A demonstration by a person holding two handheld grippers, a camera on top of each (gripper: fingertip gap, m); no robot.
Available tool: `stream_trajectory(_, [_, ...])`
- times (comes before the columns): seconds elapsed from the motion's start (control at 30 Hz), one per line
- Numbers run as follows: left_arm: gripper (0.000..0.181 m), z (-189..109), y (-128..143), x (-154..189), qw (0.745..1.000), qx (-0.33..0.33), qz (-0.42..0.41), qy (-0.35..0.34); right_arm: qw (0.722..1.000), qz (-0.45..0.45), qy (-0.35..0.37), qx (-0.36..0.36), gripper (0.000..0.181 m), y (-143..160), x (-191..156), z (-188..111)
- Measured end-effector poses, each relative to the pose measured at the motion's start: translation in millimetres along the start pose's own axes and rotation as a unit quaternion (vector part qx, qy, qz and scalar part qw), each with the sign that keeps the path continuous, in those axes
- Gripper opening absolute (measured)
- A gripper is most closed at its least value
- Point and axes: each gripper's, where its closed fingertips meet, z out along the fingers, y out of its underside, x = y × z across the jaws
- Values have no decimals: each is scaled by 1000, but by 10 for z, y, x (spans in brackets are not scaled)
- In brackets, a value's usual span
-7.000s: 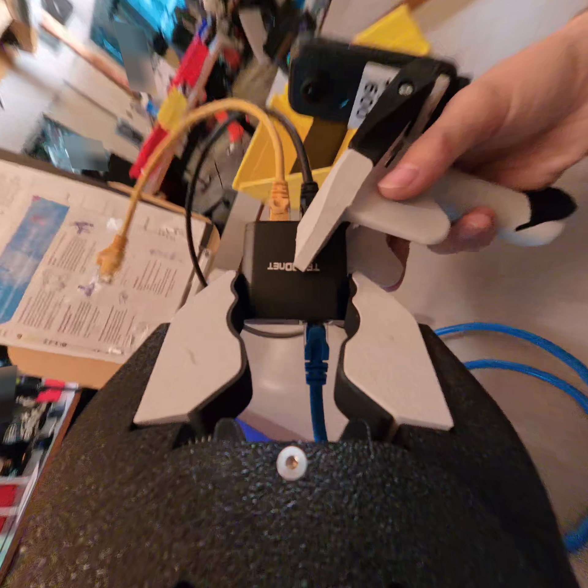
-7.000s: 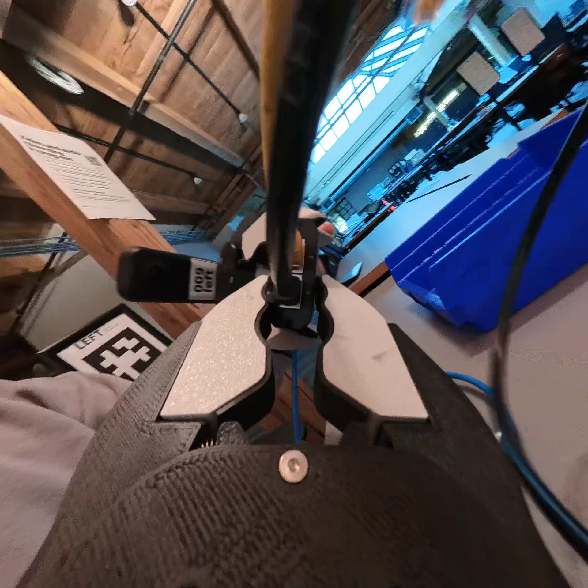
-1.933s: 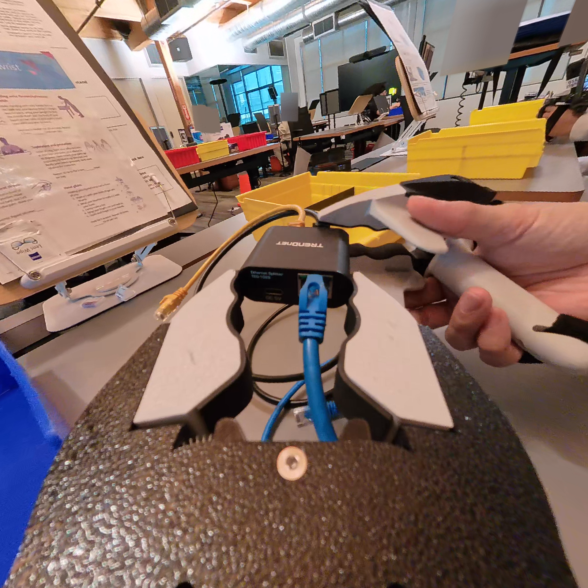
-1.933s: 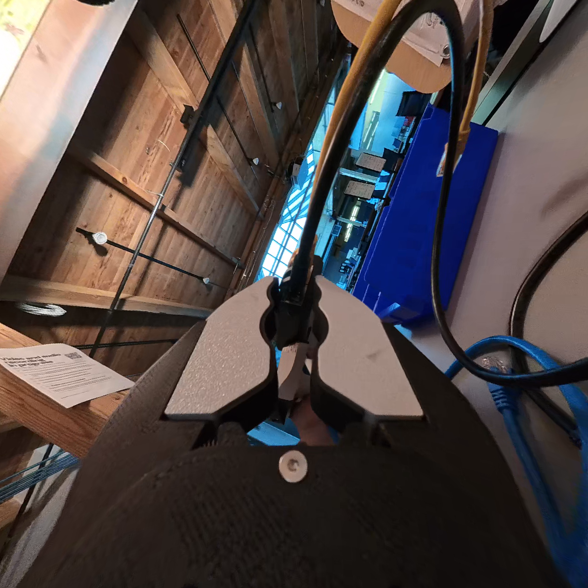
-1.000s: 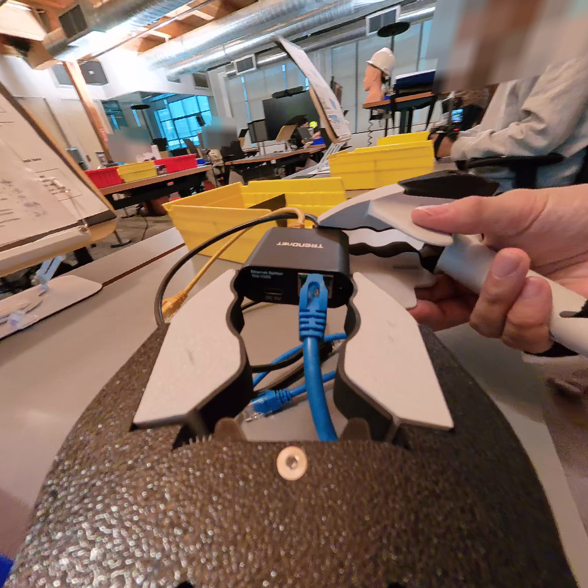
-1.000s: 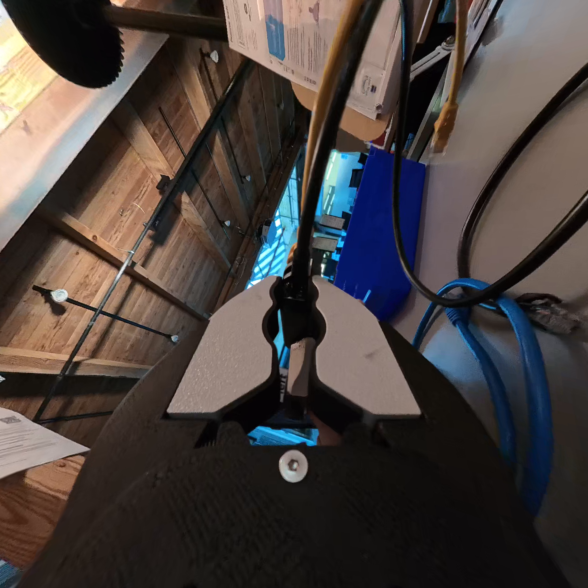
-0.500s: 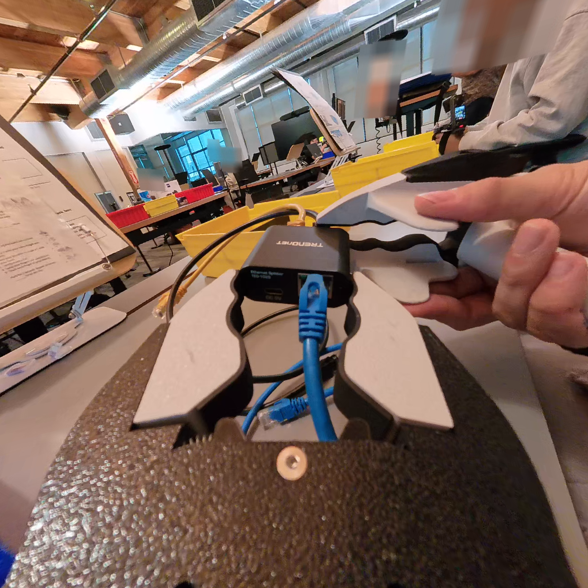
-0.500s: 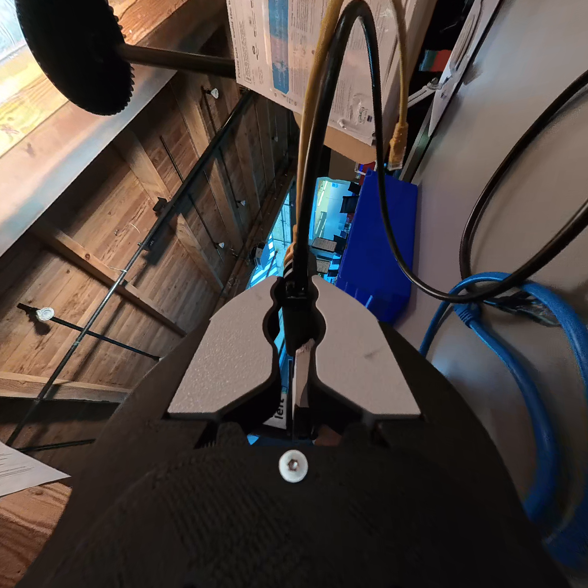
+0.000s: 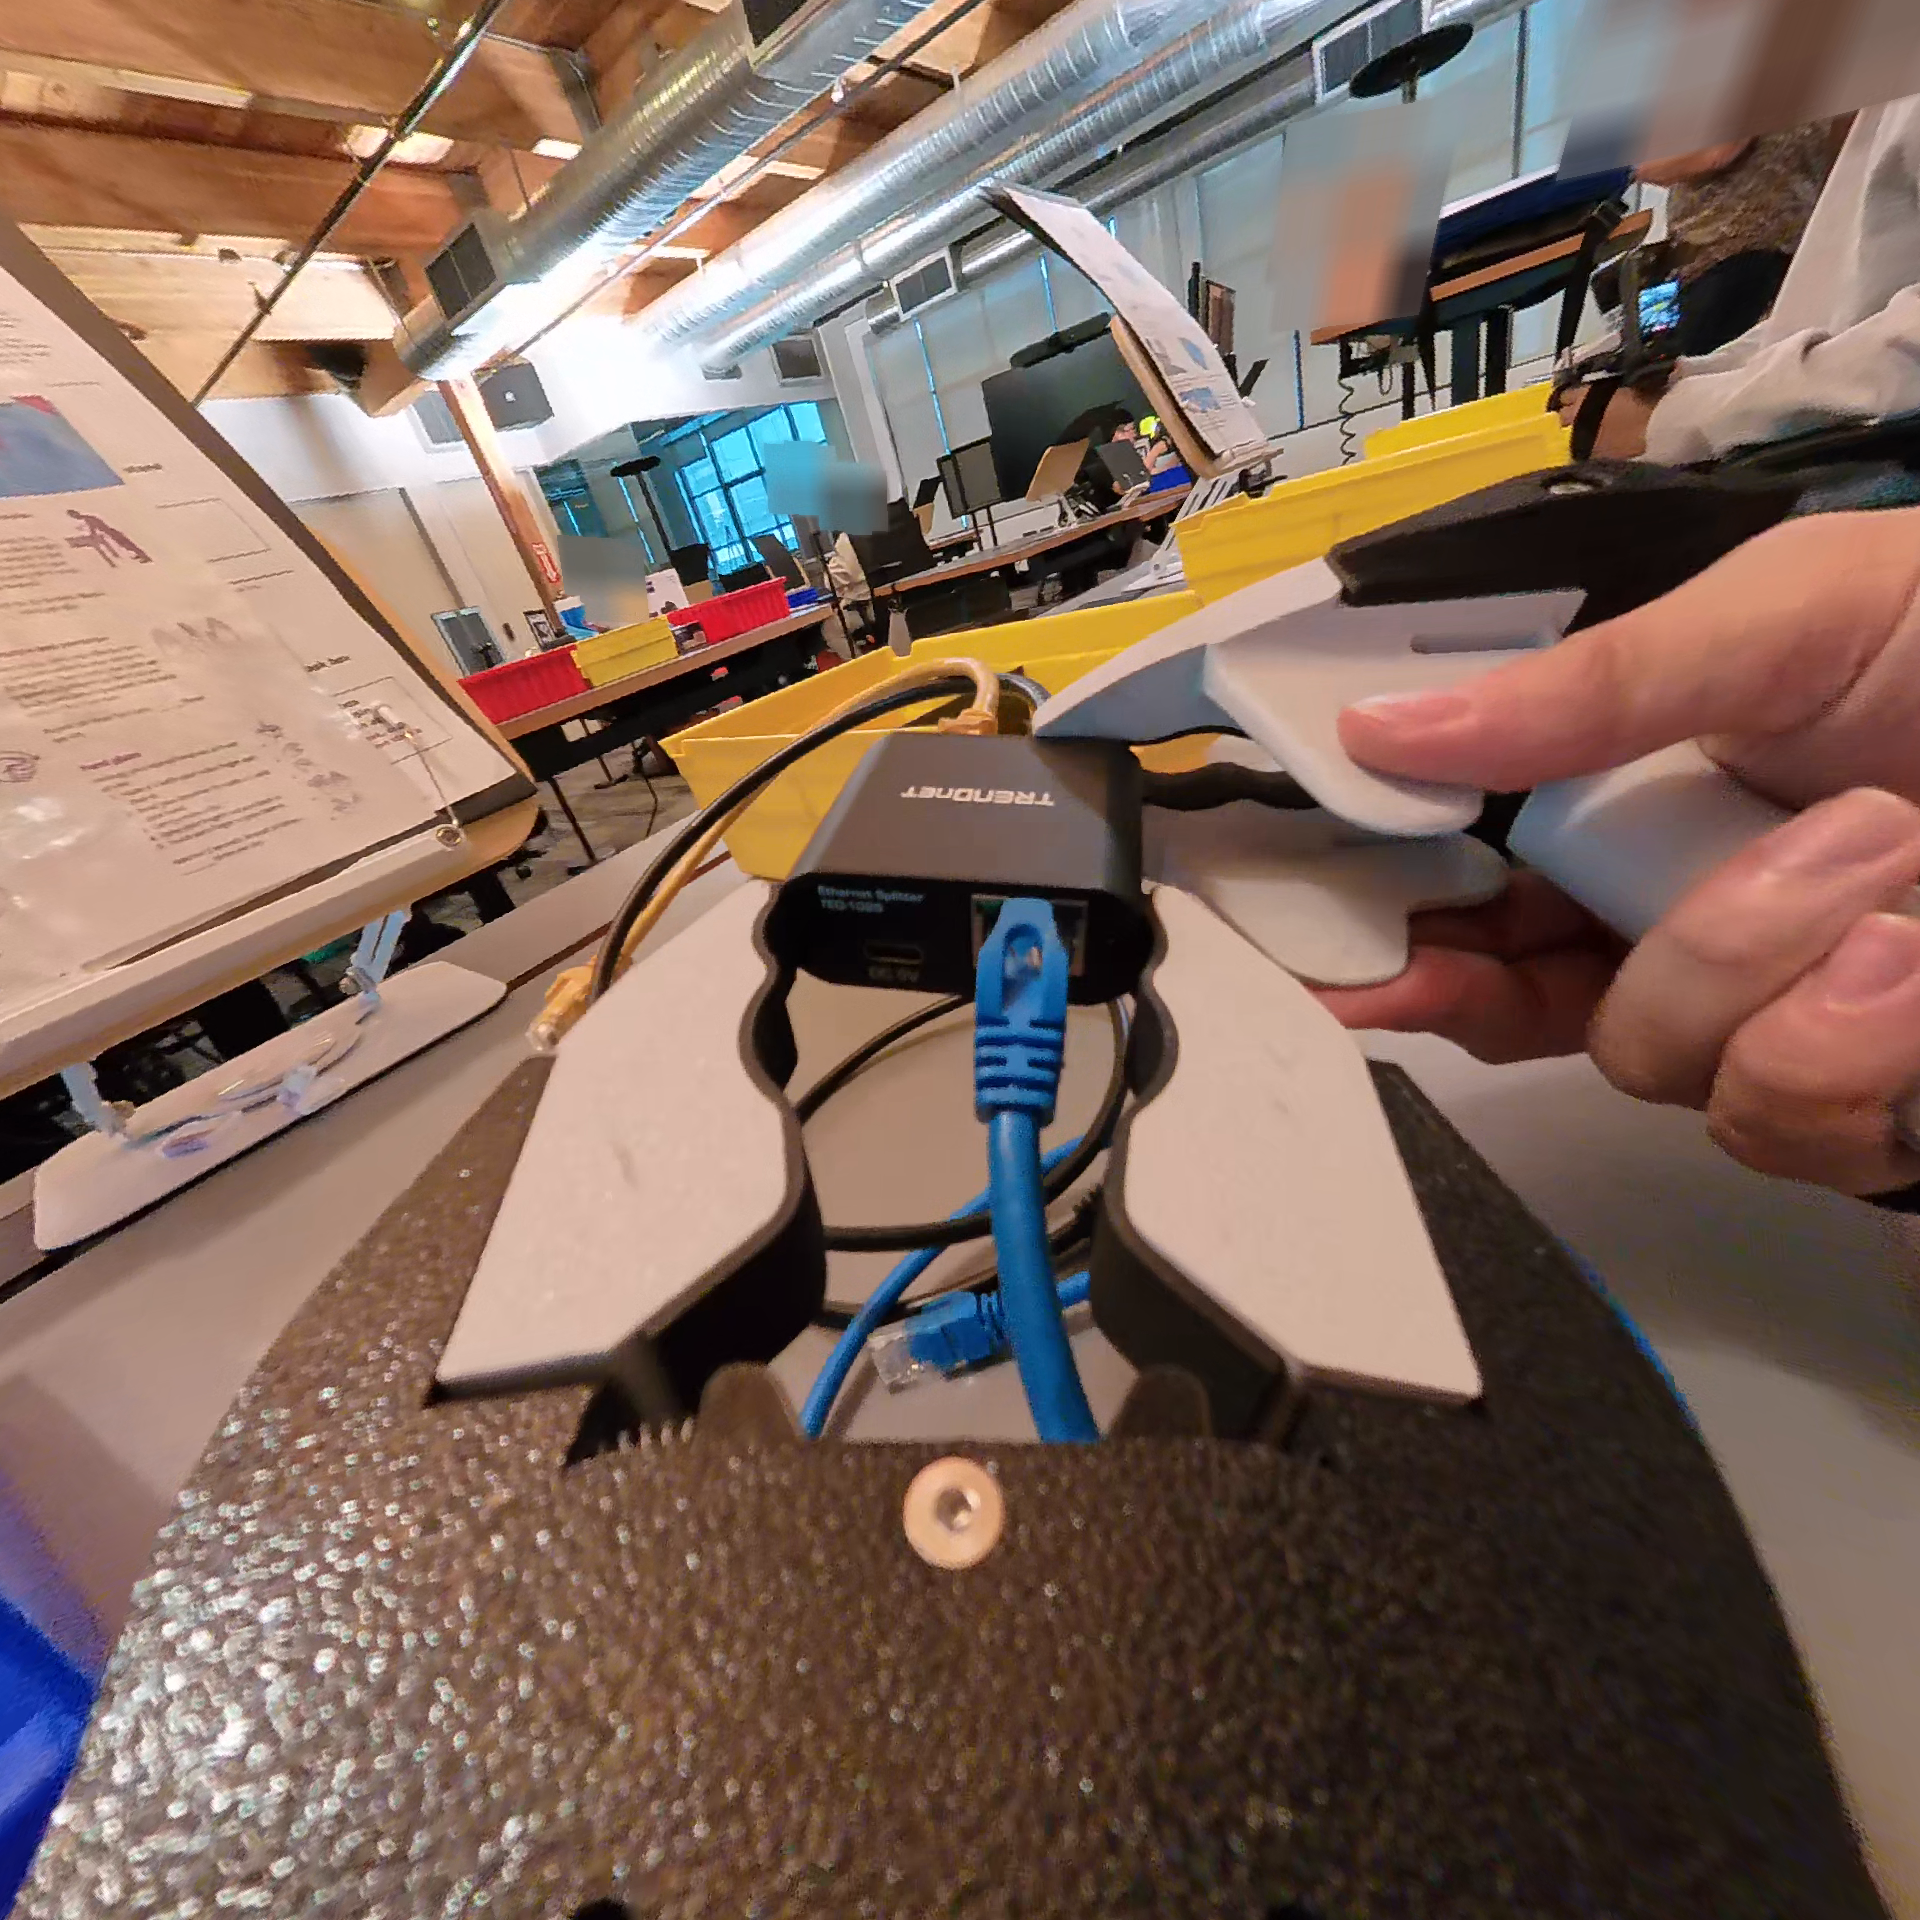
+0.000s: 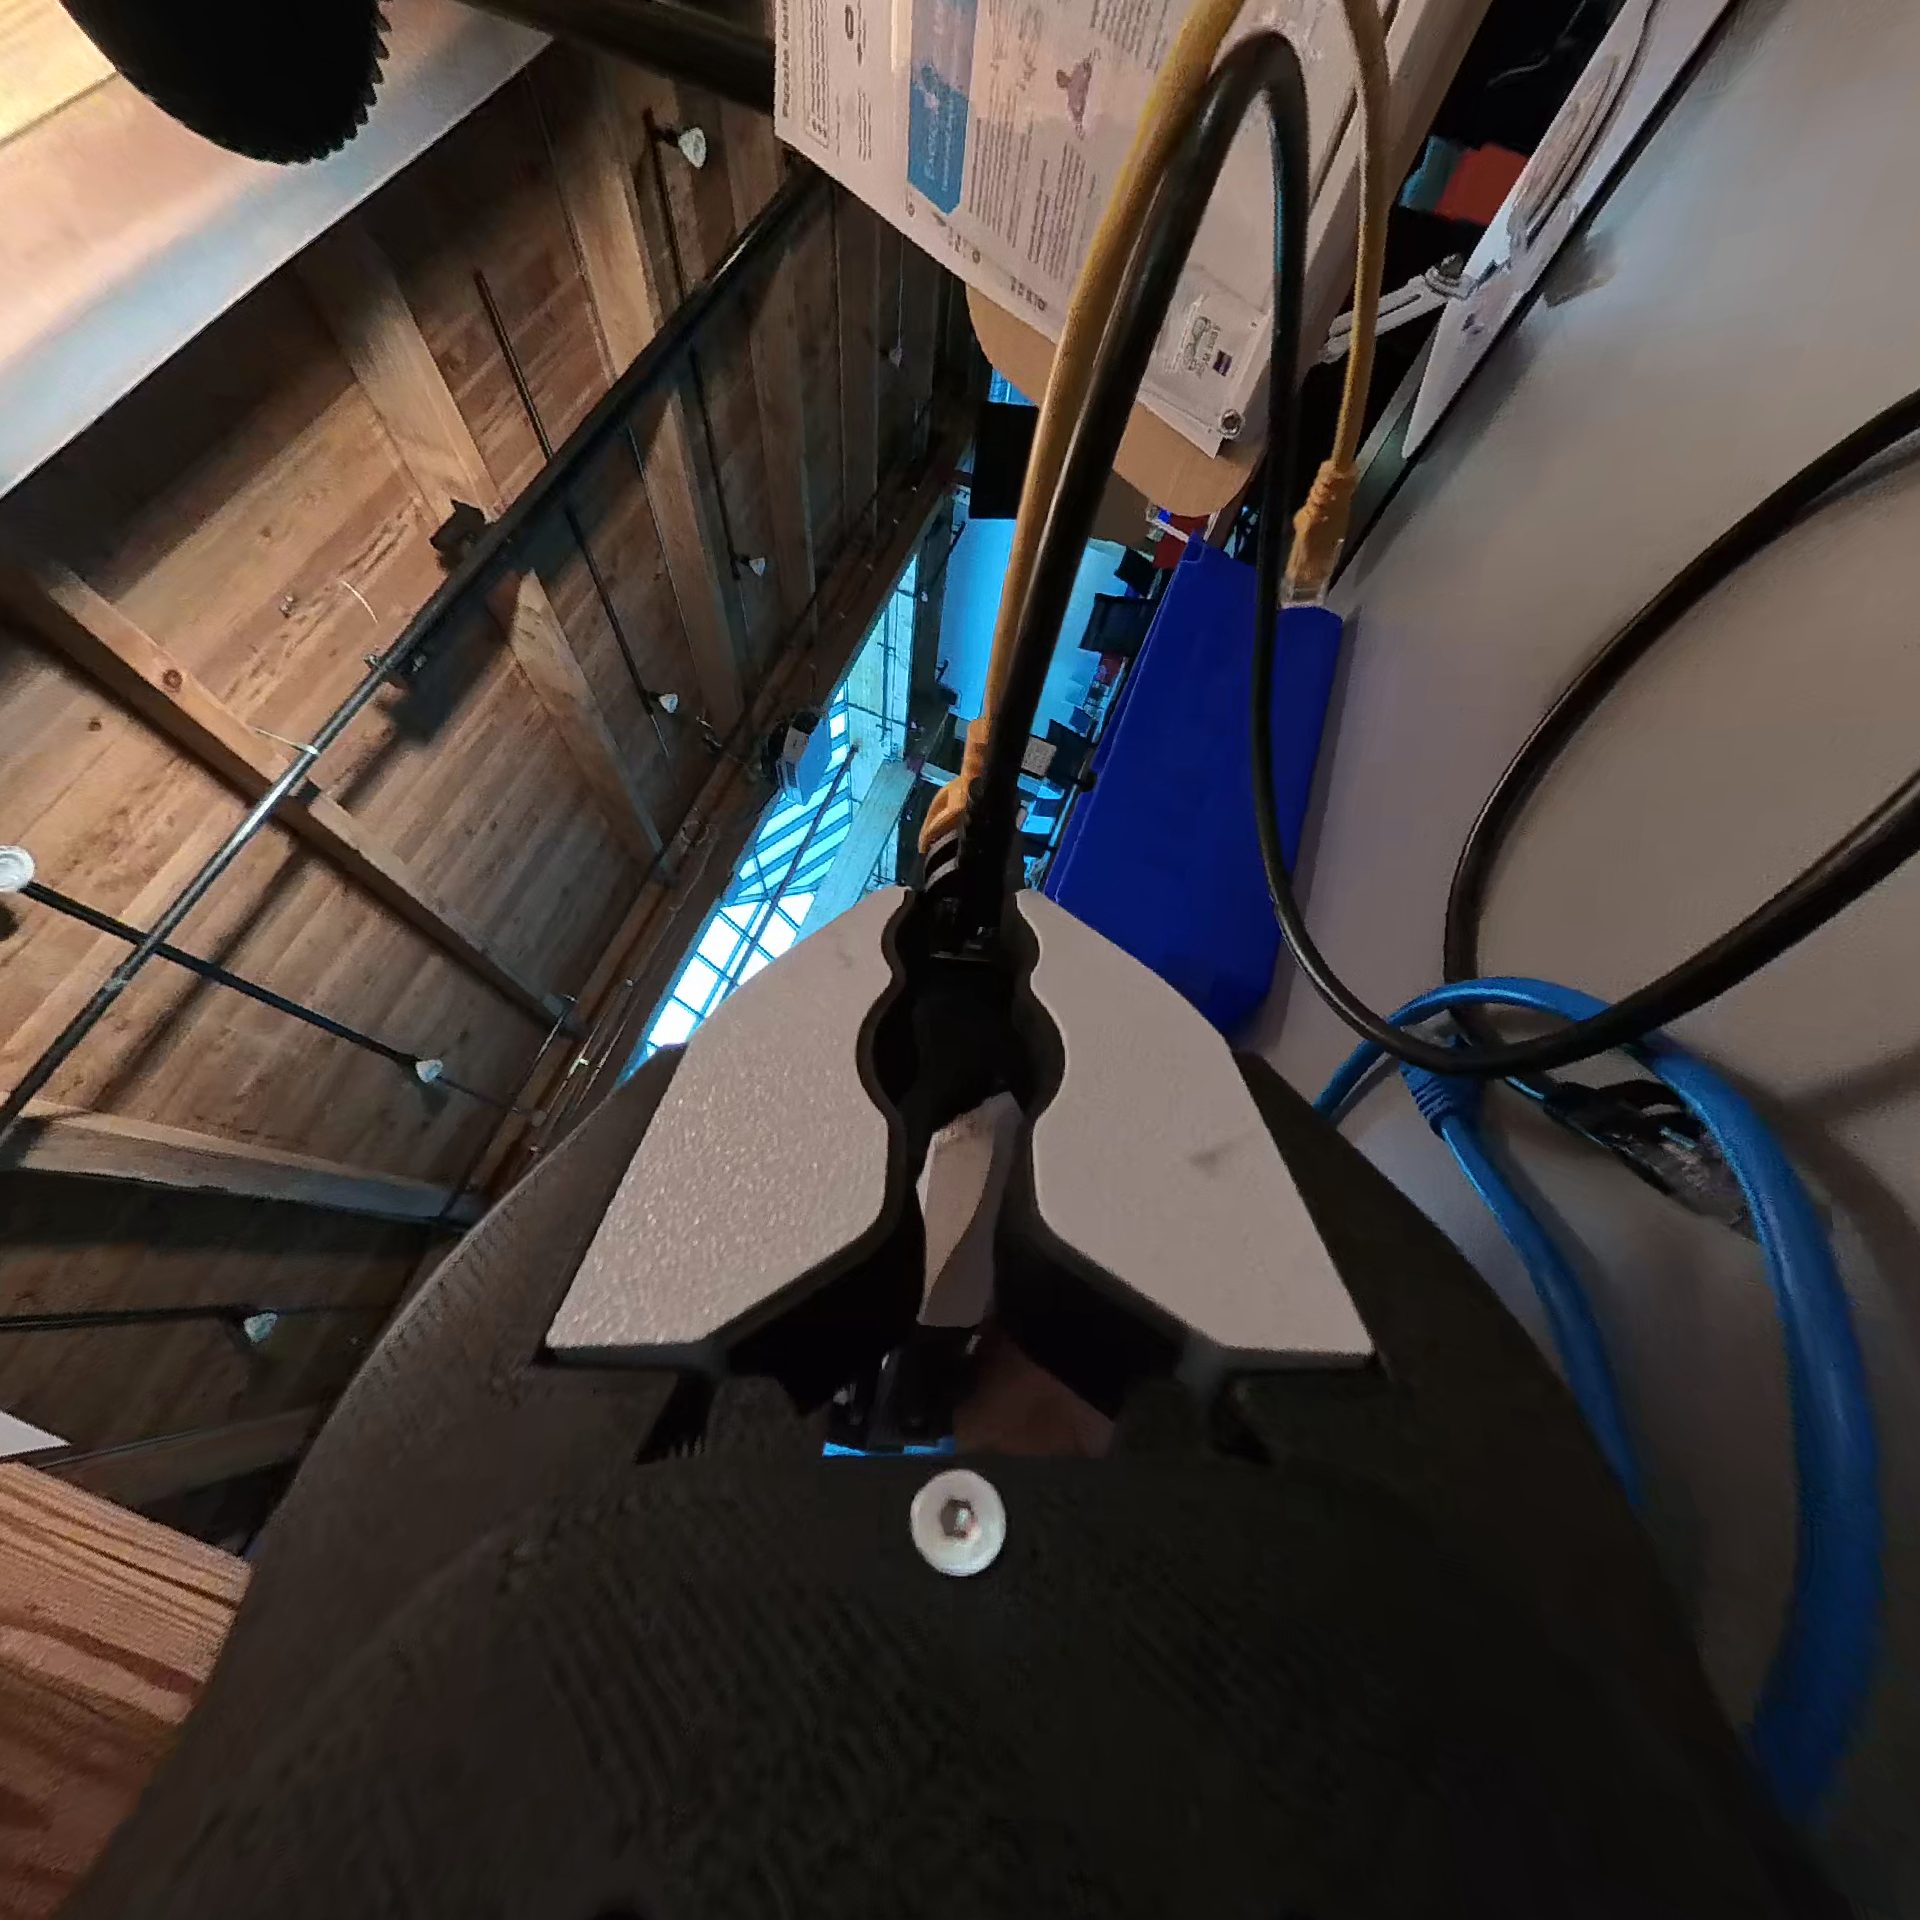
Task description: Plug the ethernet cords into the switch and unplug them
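Document stand at far left. Yellow cord and black cord arc to the switch's far side. Left gripper fingers clamped on the black switch, held above the table, blue cord plugged in front. Right gripper pinched onto the black cord's plug.

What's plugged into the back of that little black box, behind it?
Behind the switch, a yellow cord and a black cord arch up from its rear. The right gripper pinches the black cord's plug. The rear sockets themselves are hidden.
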Motion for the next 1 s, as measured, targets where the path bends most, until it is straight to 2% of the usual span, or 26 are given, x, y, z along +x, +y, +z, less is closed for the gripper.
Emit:
stream_trajectory(0.2, [61, 19, 9, -12, 1000, -2, 1, -12, 998, -55, -14, -10, 14, -23, 6, 23])
stream_trajectory(0.33, [61, 44, 36, -14, 999, -18, -31, -11, 996, -84, -20, -13, 13, -57, 21, 39])
stream_trajectory(0.43, [61, 53, 47, -21, 999, -24, -16, -21, 995, -97, -27, -15, 13, -63, 21, 45])
stream_trajectory(0.6, [61, 31, 55, -61, 999, -27, 3, -34, 997, -69, -27, -35, 15, -46, 36, 84])
stream_trajectory(0.7, [61, 5, 50, -79, 999, -21, 8, -31, 998, -15, -34, -44, 13, -32, 15, 95])
stream_trajectory(1.0, [61, 20, 70, -60, 999, -27, 9, -30, 999, 7, -25, -20, 13, -50, 40, 58])
